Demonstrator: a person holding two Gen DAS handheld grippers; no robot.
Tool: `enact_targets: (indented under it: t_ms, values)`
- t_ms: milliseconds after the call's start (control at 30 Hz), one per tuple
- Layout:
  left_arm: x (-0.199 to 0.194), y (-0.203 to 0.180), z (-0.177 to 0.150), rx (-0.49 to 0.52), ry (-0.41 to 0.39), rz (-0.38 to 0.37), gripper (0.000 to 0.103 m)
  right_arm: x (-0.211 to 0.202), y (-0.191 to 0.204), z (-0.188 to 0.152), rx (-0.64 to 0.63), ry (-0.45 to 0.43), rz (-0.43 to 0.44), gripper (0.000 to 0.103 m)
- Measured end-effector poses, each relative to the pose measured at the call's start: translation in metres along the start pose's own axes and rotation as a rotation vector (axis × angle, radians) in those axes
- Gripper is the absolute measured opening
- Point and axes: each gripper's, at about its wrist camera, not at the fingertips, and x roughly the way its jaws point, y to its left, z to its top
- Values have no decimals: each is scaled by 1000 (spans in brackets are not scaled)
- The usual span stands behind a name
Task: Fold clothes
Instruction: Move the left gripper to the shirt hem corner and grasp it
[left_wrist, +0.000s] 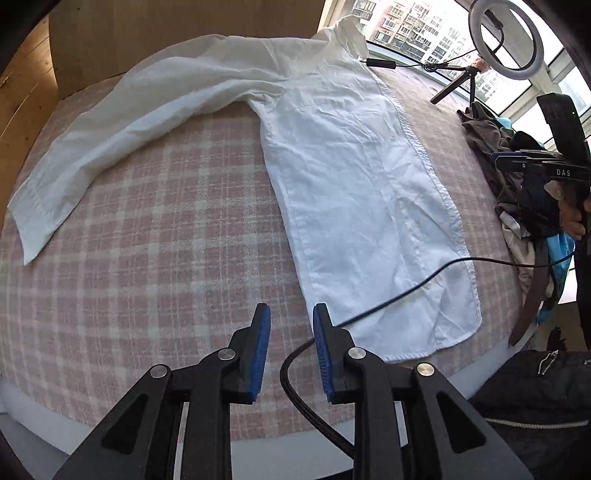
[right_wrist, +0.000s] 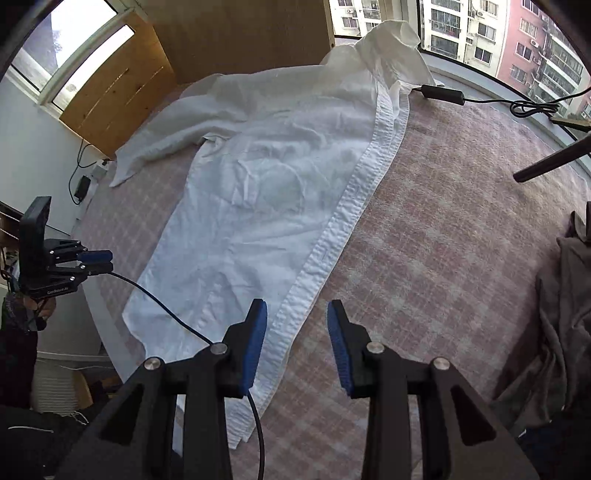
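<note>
a shirt (left_wrist: 354, 192) lies flat on a bed (left_wrist: 147, 258), its sleeve (left_wrist: 110, 147) stretched out to the left. a clothes pile (left_wrist: 524, 206) sits at the bed's right edge. a ring light (left_wrist: 506, 37) stands behind, near the window.

A bed (left_wrist: 147, 258) covered by a pink-and-white checked blanket (right_wrist: 443, 240) carried everything. A white shirt (left_wrist: 351, 184) lay flat on it, folded lengthwise, with one sleeve (left_wrist: 110, 140) stretched out to the side and the collar toward the window end. A heap of dark clothes (left_wrist: 517, 184) sat at the bed's edge, apart from the shirt. A black cable (left_wrist: 406, 284) trailed over the shirt's hem, and a small black adapter (right_wrist: 441, 94) rested near the collar.
</note>
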Motion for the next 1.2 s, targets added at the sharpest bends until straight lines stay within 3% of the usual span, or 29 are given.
enact_targets:
  t_ms: [100,233,400,467,533,667,767,933,1100,1167,1200]
  values:
    - [-1,-10,-10,26,-12,-26,23,2,18,-19,-5,-15,1,41]
    - [47,-42,-7,77,26,-98,23,42,33,-45,-15,60,15,41]
    - [77,-45,-20,94,111,95,23,99,48,-79,-77,188,-115,41]
    - [66,-39,-27,64,92,119,23,94,47,-92,-99,181,-168,41]
    - [58,-44,-32,67,75,120,23,75,37,-100,-50,141,-140,41]
    - [58,-104,-35,208,60,55,23,54,17,-111,32,87,-105,41]
    - [58,-149,-38,314,49,6,31,57,16,-118,13,112,-119,30]
    - [68,-228,-45,524,48,-65,38,58,7,-123,57,123,-85,30]
    - [99,-270,-51,657,82,-38,40,50,-7,-126,112,100,-32,30]
    - [108,-270,-47,651,92,-7,38,47,-9,-130,110,89,-28,30]
    - [110,-267,-44,632,95,-5,32,46,-10,-132,111,84,-21,30]
